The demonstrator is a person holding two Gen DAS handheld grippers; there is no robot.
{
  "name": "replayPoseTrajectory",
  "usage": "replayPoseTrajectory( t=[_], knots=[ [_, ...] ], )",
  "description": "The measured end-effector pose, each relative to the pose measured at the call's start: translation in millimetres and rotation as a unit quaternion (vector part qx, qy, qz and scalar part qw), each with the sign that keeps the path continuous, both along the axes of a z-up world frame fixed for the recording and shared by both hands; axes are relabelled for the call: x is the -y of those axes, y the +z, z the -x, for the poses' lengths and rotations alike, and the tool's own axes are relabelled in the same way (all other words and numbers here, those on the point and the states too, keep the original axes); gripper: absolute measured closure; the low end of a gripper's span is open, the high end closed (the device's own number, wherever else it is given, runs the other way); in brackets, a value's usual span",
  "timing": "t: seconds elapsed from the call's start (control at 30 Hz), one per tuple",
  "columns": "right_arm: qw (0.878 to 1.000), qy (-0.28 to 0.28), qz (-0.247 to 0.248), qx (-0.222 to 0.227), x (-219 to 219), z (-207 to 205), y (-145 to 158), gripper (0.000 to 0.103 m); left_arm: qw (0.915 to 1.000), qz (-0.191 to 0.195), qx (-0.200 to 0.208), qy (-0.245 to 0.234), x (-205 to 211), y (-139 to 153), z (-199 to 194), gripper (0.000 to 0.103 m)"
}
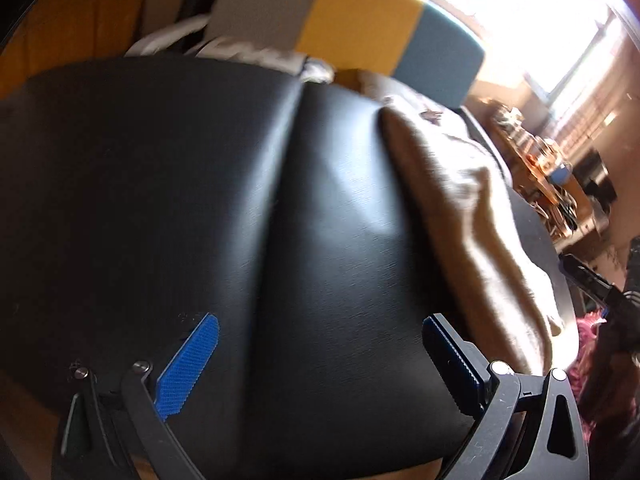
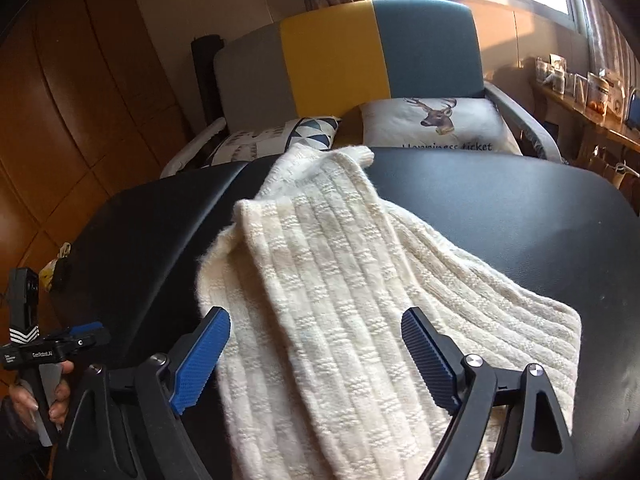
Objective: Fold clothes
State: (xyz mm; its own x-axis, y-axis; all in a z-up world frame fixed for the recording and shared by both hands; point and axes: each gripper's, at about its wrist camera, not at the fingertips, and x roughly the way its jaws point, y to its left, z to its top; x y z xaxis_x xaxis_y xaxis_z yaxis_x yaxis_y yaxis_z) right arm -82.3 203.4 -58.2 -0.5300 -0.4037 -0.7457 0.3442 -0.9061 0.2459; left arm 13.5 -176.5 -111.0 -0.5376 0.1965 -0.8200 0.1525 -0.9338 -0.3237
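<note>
A cream knitted sweater (image 2: 320, 264) lies on a black leather surface (image 2: 500, 216), with one ribbed end (image 2: 356, 158) reaching the far edge. My right gripper (image 2: 316, 356) hovers open just above the near part of the sweater, nothing between its blue pads (image 2: 202, 360). In the left wrist view the same sweater (image 1: 472, 208) lies blurred along the right, and my left gripper (image 1: 320, 360) stands open over the bare black surface (image 1: 160, 200), left of the cloth. A hand holds the left gripper (image 2: 60, 344) at the left edge of the right wrist view.
Behind the surface stands an armchair with a grey, yellow and blue back (image 2: 340, 52), holding a deer cushion (image 2: 436, 124) and a triangle-patterned cushion (image 2: 288, 136). Wooden panelling (image 2: 80, 100) fills the left. A cluttered shelf (image 2: 588, 92) runs under the window at the right.
</note>
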Motion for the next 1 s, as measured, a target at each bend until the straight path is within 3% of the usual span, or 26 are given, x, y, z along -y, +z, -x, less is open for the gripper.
replayPoseTrajectory(
  t=[0.1, 0.33, 0.43, 0.6, 0.73, 0.8, 0.83, 0.87, 1.0],
  knots=[
    [0.998, -0.004, 0.019, 0.053, -19, 16, -18, 0.013, 0.9991, 0.033, 0.011, 0.023, 13, -5, -9, 0.000],
    [0.984, -0.018, 0.050, 0.171, -38, 37, -73, 0.028, 0.9981, 0.058, 0.004, -0.020, -14, -3, -5, 0.000],
    [0.985, -0.018, 0.050, 0.166, -35, 30, -71, 0.038, 0.9958, 0.078, -0.003, -0.048, -37, 4, 5, 0.000],
    [0.988, -0.013, 0.049, 0.144, -31, 19, -78, 0.032, 0.9863, 0.138, -0.039, -0.082, -78, 29, 21, 0.000],
    [0.992, 0.009, 0.033, 0.124, -24, 9, -78, 0.031, 0.9826, 0.148, -0.071, -0.087, -89, 50, 21, 0.000],
    [0.990, -0.003, 0.046, 0.134, -25, 10, -73, 0.049, 0.9804, 0.156, -0.083, -0.087, -90, 59, 22, 0.000],
    [0.989, -0.003, 0.056, 0.134, -24, 10, -69, 0.069, 0.9789, 0.164, -0.087, -0.085, -89, 63, 22, 0.000],
    [0.989, -0.002, 0.063, 0.131, -22, 11, -64, 0.080, 0.9774, 0.170, -0.091, -0.085, -94, 69, 23, 0.000],
    [0.986, 0.052, 0.100, 0.120, 5, 13, -34, 0.088, 0.9747, 0.185, -0.098, -0.077, -98, 75, 19, 0.000]
  ],
)
